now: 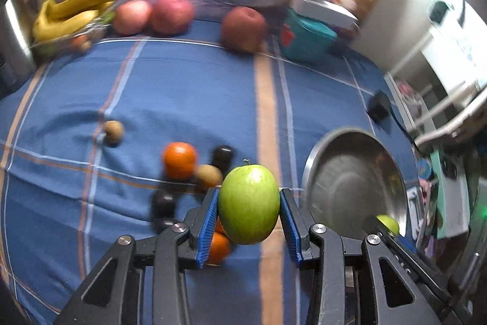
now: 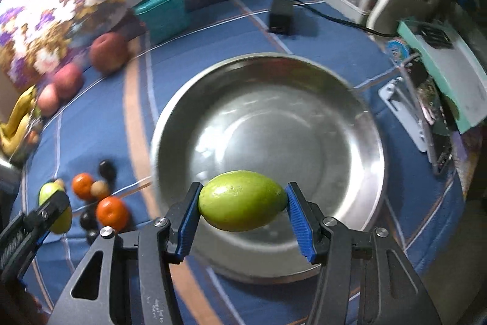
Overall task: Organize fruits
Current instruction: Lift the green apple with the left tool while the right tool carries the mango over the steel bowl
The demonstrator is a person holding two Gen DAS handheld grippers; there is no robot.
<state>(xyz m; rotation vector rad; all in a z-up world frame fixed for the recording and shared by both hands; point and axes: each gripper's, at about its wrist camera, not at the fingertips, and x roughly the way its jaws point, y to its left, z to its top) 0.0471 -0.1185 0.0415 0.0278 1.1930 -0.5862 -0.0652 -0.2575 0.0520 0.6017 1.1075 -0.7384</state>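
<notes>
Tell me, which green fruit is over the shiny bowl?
The green fruit in the right hand-held gripper: it hangs sideways above the metal bowl. The other green fruit, in the left hand-held gripper, is over the blue cloth.

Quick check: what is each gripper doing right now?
Left gripper: shut on a green apple.
Right gripper: shut on a green fruit.

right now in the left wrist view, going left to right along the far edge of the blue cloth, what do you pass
bananas → pale red apple → second red apple → darker red apple, standing apart → teal box
</notes>
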